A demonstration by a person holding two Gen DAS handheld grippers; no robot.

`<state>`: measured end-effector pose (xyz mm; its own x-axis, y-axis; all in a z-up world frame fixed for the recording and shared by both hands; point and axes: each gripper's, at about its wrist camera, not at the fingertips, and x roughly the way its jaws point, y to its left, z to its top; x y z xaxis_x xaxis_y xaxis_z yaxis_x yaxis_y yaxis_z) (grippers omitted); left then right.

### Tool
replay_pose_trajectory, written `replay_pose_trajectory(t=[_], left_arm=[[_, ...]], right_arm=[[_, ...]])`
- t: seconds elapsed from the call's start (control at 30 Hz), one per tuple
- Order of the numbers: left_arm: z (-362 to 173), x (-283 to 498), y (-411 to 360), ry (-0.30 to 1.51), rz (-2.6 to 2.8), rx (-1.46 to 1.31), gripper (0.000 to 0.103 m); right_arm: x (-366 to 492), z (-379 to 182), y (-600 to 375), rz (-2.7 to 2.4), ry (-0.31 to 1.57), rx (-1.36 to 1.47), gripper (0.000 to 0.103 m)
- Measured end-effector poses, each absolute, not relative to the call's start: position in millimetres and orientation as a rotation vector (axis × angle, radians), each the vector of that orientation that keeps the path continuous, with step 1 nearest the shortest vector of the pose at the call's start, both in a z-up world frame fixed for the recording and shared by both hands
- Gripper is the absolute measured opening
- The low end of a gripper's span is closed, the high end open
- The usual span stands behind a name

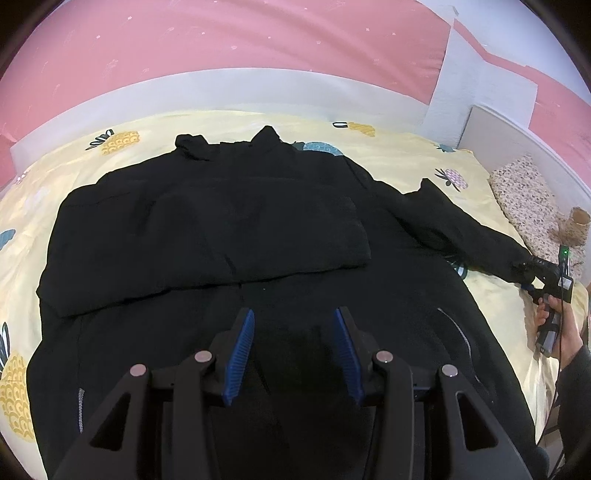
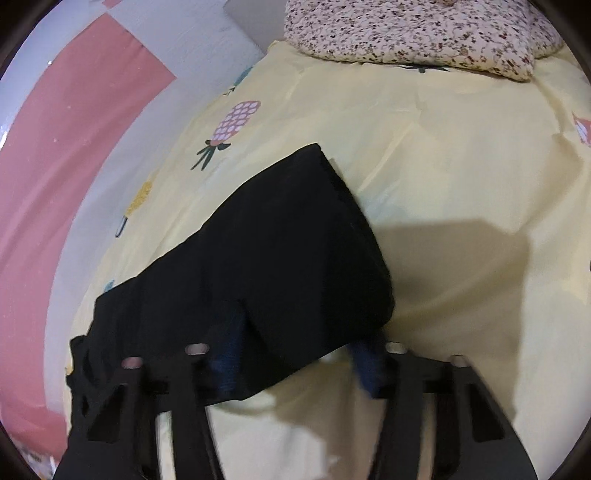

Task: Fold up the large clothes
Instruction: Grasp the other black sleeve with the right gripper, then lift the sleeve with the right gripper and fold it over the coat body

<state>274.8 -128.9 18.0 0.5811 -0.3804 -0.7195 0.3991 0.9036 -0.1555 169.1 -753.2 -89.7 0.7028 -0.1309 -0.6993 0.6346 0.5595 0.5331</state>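
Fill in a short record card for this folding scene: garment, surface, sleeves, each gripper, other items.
garment: black jacket, spread flat, collar at the far side
surface: yellow pineapple-print bedsheet
left sleeve: folded across the chest
right sleeve: stretched out sideways, cuff at the right gripper
left gripper: open, empty, over the jacket's lower half
right gripper: fingers either side of the cuff; closure unclear
other items: floral pillow, pink wall

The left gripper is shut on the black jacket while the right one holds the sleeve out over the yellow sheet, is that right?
Not quite. The left gripper is open, hovering over the jacket, as the left wrist view shows. The right gripper does hold the sleeve over the yellow sheet.
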Motion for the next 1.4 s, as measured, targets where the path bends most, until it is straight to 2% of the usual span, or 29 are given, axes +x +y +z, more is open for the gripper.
replay_pose_trajectory(t=[0.1, 0.2, 0.83, 1.4], left_arm=[[17, 277, -125, 0.837, -0.449, 0.019, 0.047], [17, 279, -121, 0.836, -0.441, 0.012, 0.047], [34, 291, -98, 0.798, -0.413, -0.023, 0.047], [41, 299, -40, 0.782, -0.338, -0.07, 0.047]], right_arm=[[173, -82, -750, -0.485, 0.658, 0.836, 0.032], [175, -67, -746, -0.481, 0.638, 0.801, 0.029], [211, 71, -646, -0.231, 0.49, 0.507, 0.024], [258, 107, -508, 0.009, 0.508, 0.319, 0.018]])
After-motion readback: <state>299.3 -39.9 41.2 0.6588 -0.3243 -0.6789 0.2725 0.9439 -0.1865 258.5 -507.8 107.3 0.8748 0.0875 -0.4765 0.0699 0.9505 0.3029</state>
